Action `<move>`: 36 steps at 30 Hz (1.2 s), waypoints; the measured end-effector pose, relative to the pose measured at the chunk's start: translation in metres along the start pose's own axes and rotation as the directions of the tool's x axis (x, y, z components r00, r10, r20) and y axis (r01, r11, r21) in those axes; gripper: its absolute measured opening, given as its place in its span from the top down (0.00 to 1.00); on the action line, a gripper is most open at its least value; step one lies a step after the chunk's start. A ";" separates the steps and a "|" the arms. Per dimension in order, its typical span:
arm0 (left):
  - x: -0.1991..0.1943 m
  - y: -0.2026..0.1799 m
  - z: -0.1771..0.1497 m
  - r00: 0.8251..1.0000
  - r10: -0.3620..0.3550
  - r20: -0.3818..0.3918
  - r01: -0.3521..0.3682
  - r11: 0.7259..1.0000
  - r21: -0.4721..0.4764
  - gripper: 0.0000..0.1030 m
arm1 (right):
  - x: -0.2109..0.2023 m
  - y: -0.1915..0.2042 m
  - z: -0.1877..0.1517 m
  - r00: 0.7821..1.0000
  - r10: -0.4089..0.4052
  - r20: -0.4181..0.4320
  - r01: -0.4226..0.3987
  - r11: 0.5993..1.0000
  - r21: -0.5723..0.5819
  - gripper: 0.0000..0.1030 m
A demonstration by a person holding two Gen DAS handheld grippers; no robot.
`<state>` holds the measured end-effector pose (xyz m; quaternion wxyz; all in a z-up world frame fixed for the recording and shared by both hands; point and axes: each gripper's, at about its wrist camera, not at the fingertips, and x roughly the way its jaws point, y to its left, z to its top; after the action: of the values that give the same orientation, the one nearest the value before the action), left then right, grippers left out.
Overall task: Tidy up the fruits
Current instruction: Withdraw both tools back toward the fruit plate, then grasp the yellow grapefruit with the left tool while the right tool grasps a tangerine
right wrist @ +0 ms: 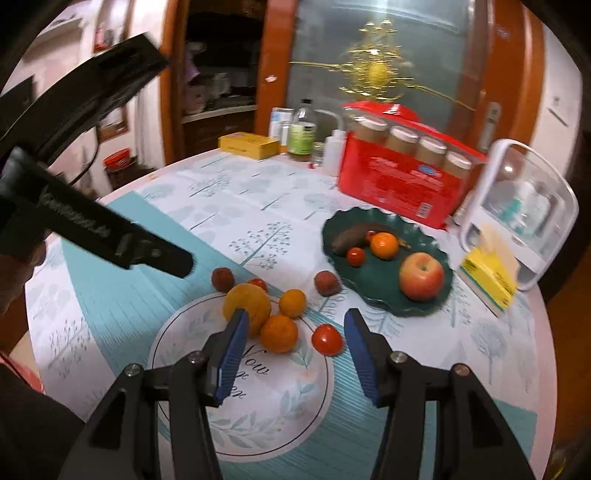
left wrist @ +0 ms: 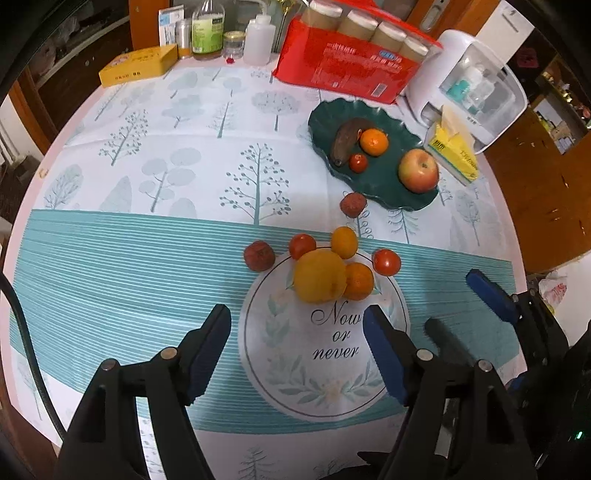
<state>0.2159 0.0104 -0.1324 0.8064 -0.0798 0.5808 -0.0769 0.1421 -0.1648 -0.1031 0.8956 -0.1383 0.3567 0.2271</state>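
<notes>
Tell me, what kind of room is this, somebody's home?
Most likely a home dining room. A round table under a tree-print tablecloth holds a green fruit plate, a tissue box and bottles. Behind stand a wooden cabinet and a frosted-glass door.

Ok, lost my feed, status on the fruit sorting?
Left tool and right tool open, empty. Apple, banana, two more on green plate; seven fruits on cloth. Nothing blocking.
</notes>
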 end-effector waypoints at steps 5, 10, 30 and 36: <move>0.028 -0.010 0.009 0.999 -0.006 -0.042 0.005 1.000 -0.021 0.29 | 0.025 -0.001 -0.011 0.998 0.044 -0.037 -0.046 0.997 -0.068 0.48; 0.053 -0.019 0.016 0.997 -0.005 -0.077 0.003 0.999 -0.035 0.29 | 0.048 -0.005 -0.020 0.994 0.092 -0.065 -0.097 0.992 -0.080 0.48; 0.113 -0.012 0.035 0.989 -0.053 -0.136 0.044 0.997 -0.066 0.31 | 0.109 -0.002 -0.035 0.975 0.185 -0.126 -0.188 0.982 -0.012 0.57; 0.118 -0.008 0.038 0.988 -0.091 -0.123 0.079 0.992 -0.100 0.34 | 0.117 -0.007 -0.036 0.973 0.188 -0.135 -0.186 0.982 0.023 0.62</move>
<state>0.2886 -0.0216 -0.2277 0.7591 -0.1376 0.6301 -0.0887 0.2000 -0.1493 -0.2103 0.8444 -0.1149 0.4298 0.2985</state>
